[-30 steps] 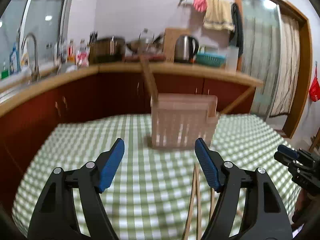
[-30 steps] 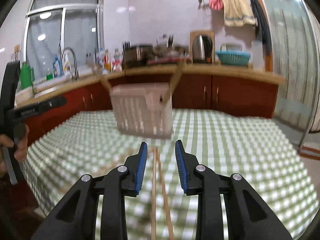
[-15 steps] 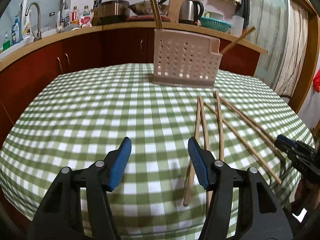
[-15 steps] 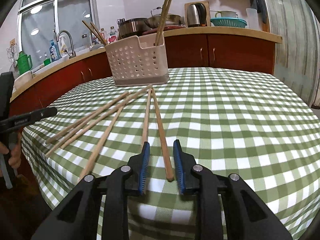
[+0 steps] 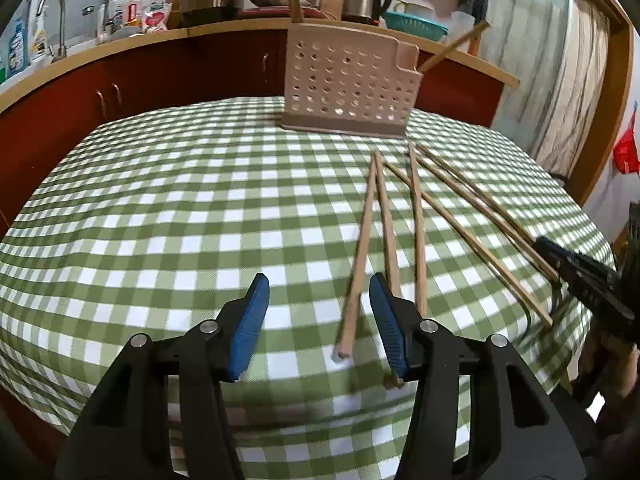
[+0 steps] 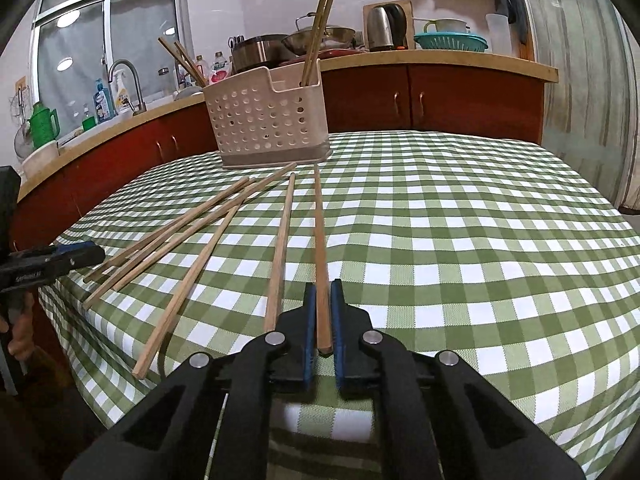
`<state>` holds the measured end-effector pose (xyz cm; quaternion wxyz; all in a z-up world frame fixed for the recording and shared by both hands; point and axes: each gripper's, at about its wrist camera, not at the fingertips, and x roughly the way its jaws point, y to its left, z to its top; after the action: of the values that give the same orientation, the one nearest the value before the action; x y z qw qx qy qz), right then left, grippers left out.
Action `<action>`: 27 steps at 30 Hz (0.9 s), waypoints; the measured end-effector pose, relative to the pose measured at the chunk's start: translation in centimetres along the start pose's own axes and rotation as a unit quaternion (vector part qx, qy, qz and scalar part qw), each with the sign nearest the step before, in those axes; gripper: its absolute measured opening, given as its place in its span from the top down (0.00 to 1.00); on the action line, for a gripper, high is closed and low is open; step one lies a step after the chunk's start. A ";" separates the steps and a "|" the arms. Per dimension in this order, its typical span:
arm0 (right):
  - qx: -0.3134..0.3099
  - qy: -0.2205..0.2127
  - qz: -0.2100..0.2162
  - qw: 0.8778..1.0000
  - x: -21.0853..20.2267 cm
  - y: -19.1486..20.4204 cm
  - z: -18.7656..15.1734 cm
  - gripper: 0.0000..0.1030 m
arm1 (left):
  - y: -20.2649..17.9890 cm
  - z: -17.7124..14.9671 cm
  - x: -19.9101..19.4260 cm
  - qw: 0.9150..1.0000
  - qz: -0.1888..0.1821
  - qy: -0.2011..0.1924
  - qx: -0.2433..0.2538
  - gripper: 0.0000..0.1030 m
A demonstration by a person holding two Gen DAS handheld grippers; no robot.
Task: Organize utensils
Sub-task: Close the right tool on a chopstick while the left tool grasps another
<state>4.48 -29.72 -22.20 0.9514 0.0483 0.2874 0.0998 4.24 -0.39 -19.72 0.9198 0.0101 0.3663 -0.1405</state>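
On the green checked tablecloth (image 5: 200, 220), in the left wrist view, the left gripper (image 5: 316, 320) hangs low over the near edge with its jaws about half open and closing. One loose chopstick (image 5: 360, 256) lies between the blue pads, not yet pressed by either; its neighbour runs under the right-hand pad. The rest of the chopsticks fan out toward the perforated holder (image 5: 348, 80) at the far side, their near ends close to the table edge — handy for a low, forward approach. Chopsticks already lean inside the holder, so the sorting is under way by my reading.

Over the same near edge, in the right wrist view, the right gripper (image 6: 322, 320) has its jaws closed on the near end of a single chopstick (image 6: 318, 232), which points straight ahead toward the holder (image 6: 268, 120). Gripping at the butt end leaves the long shaft free to tip into a compartment — probably the reason for this hold. Four others lie to its left.
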 end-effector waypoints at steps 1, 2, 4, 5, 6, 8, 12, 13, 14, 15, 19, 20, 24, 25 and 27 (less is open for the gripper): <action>0.000 0.000 0.000 1.000 0.0 0.0 0.0 0.92 | -0.1 -0.2 0.1 1.000 -0.002 0.004 0.002 0.58; 0.000 0.000 0.000 1.000 0.0 0.1 0.0 0.92 | -0.2 -0.4 0.3 1.000 -0.004 0.010 0.003 0.59; -0.002 0.000 -0.002 1.000 0.0 0.1 0.0 0.92 | -0.3 -0.6 0.7 1.000 -0.005 0.016 0.006 0.64; -0.002 0.000 -0.003 1.000 -0.1 0.2 0.0 0.92 | -0.4 -0.7 0.6 1.000 -0.004 0.014 0.010 0.66; -0.002 0.000 -0.004 1.000 -0.2 0.2 0.1 0.92 | -0.5 -0.8 0.7 1.000 -0.007 0.016 0.015 0.74; -0.001 -0.003 -0.005 1.000 -0.4 0.3 0.2 0.93 | -0.6 -0.9 0.6 1.000 -0.011 0.017 0.019 0.87; 0.000 -0.010 -0.006 1.000 -0.9 0.3 0.3 0.93 | -1.1 -0.9 0.4 0.999 -0.007 0.008 0.034 0.94; -0.002 -0.013 -0.007 1.000 -1.2 0.4 0.5 0.93 | -1.2 -0.7 0.2 0.999 -0.005 0.004 0.036 0.94; -0.003 -0.016 -0.008 1.000 -1.4 0.5 0.6 0.93 | -1.3 -0.6 0.0 0.999 -0.003 -0.001 0.038 0.94; -0.004 -0.020 -0.008 1.000 -1.8 0.6 0.8 0.93 | -1.3 -0.4 -0.3 0.999 -0.001 -0.008 0.039 0.94; -0.008 -0.038 -0.012 0.999 -3.4 0.7 2.2 0.93 | -1.4 0.3 -1.3 0.999 0.004 -0.029 0.040 0.94; -0.009 -0.044 -0.013 0.999 -3.8 0.7 2.5 0.93 | -1.3 0.5 -1.6 0.999 0.004 -0.033 0.038 0.94; -0.016 -0.058 -0.016 0.998 -5.1 0.8 4.0 0.93 | -0.8 1.7 -2.8 0.998 0.007 -0.050 0.032 0.94; -0.018 -0.061 -0.017 0.998 -5.3 0.9 4.4 0.93 | -0.8 1.9 -3.1 0.998 0.007 -0.052 0.031 0.94; -0.018 -0.067 -0.015 0.997 -5.9 0.7 5.2 0.93 | -0.6 2.5 -3.6 0.998 0.006 -0.057 0.030 0.94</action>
<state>2.45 -30.49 -14.63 0.9706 0.0336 0.2216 0.0873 3.28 -0.37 -15.40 0.9394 0.0316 0.3084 -0.1460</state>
